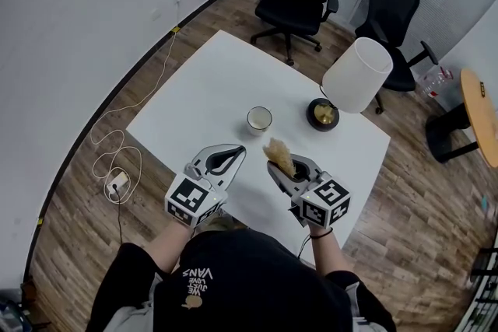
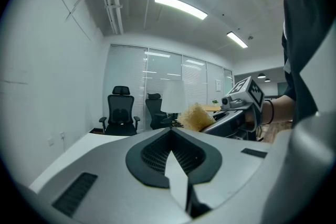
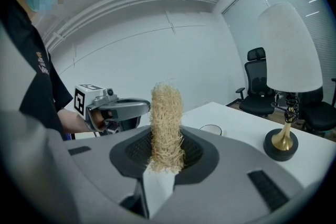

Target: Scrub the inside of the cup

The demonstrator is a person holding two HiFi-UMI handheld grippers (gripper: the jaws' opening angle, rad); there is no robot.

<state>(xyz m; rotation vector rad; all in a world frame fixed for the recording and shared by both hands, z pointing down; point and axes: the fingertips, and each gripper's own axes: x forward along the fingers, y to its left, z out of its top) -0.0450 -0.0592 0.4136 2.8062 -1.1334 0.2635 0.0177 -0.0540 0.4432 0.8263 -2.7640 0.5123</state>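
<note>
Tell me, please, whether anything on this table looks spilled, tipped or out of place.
Nothing stands out. The cup and lamp stand upright on the table, with no spill visible. The right tongs grip the fibrous scrubber; the left tongs are shut and empty. Only a loose cable trails on the floor.

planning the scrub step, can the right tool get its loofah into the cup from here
Probably yes. The right tool grips the loofah scrubber, the cup stands upright with its mouth open just ahead, and only bare table lies between.
</note>
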